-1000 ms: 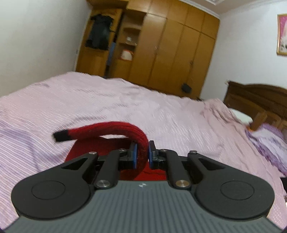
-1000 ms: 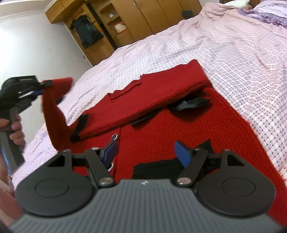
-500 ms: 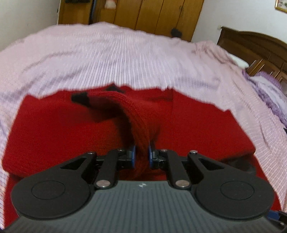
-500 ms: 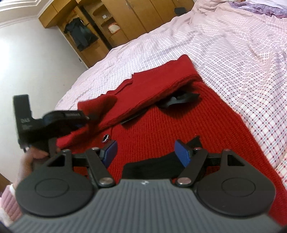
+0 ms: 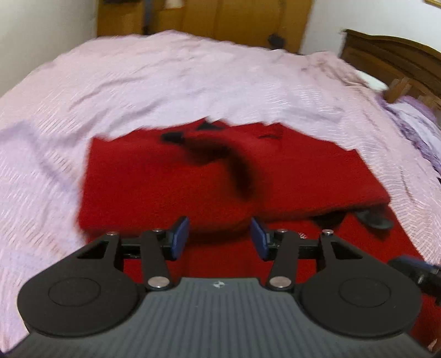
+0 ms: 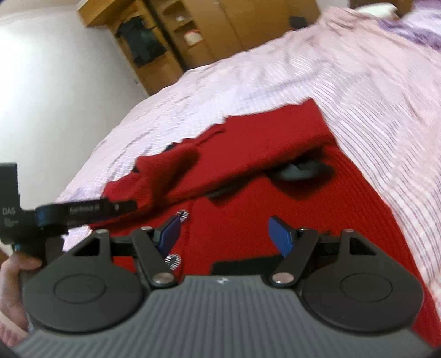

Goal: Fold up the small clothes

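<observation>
A red knitted sweater point(image 5: 137, 179) lies partly folded on the pink bed sheet point(image 5: 165, 82). Its sleeve point(image 5: 239, 170), blurred and ending in a black cuff point(image 5: 172, 137), curves across the folded part. My left gripper point(image 5: 219, 238) hangs low over the sweater. Its jaws are opening, the sleeve's near end lies loose between them, and the pads do not press it. My right gripper point(image 6: 228, 236) stands open above the sweater's front point(image 6: 248, 220) with nothing between its fingers. In the right wrist view the left gripper's black frame point(image 6: 82, 213) sits at the sleeve point(image 6: 165, 170).
A person's hand point(image 6: 13, 275) holds the left gripper. Silver buttons point(image 6: 173, 260) and a black strap point(image 6: 300, 170) show on the sweater. A wooden wardrobe point(image 5: 220, 16) stands behind the bed, a dark headboard point(image 5: 391, 55) and purple bedding point(image 5: 413, 124) at the right.
My left gripper has sunk from high above the bed down onto the sweater, carrying the sleeve across it. Its jaws have parted and let the sleeve go. The right gripper stays open.
</observation>
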`<state>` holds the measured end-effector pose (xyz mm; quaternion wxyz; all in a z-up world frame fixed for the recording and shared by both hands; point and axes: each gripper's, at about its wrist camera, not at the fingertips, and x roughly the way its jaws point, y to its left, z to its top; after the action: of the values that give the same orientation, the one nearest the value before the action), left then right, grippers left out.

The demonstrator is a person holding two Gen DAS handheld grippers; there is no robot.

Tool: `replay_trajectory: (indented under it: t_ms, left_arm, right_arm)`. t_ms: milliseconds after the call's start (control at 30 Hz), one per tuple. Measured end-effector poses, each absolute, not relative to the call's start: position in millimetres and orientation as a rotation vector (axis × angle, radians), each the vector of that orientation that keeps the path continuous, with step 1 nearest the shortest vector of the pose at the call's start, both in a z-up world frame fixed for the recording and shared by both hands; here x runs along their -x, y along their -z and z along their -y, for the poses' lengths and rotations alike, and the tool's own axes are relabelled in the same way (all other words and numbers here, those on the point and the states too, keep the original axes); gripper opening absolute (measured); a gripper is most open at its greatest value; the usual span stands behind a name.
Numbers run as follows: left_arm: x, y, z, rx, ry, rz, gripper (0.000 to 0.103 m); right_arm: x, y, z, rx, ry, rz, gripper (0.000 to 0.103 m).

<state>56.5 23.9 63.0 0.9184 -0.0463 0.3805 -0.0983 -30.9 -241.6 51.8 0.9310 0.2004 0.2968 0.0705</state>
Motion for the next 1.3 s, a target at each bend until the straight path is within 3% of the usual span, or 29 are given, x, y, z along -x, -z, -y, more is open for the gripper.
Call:
replay_trajectory:
  t_ms: [433, 733, 900, 967, 1000, 1033, 1100, 1300]
  left_arm:
    - [-36.9, -45.5, -96.3, 0.241, 0.080, -0.824, 0.055]
    - [-40.5, -38.5, -100.1, 0.276, 0.085, -0.827, 0.055]
    - [-42.6, -41.0, -103.0, 0.303, 0.087, -0.820, 0.055]
    - [-44.3, -42.0, -104.4, 0.307, 0.088, -0.816, 0.055]
    - [-45.3, -42.6, -104.1, 0.303, 0.087, -0.813, 0.055]
    - [-46.4, -43.2, -103.4, 0.297, 0.084, -0.813, 0.055]
    - [-48.6, -44.0, -102.0, 0.289, 0.081, -0.812, 0.055]
    - [-56.3, -45.1, -97.9, 0.261, 0.075, -0.802, 0.055]
  right_arm:
    - [-55.6, -102.2, 148.9, -0.071, -0.306, -0.631, 0.072]
    - [-134.3, -98.9, 80.8, 0.192, -0.294, -0.648, 0.071]
    - [-176.4, -80.6, 54.2, 0.248, -0.283, -0.748, 0.069]
    - [-184.8, -73.1, 49.5, 0.237, -0.276, -0.785, 0.054]
    - [-186.7, -70.3, 48.6, 0.242, -0.269, -0.798, 0.033]
    - [-188.1, -68.6, 46.1, 0.252, -0.254, -0.800, 0.021]
    - [-186.4, -69.9, 49.9, 0.252, -0.232, -0.781, 0.016]
    - [-172.8, -98.2, 73.8, 0.226, -0.217, -0.671, 0.013]
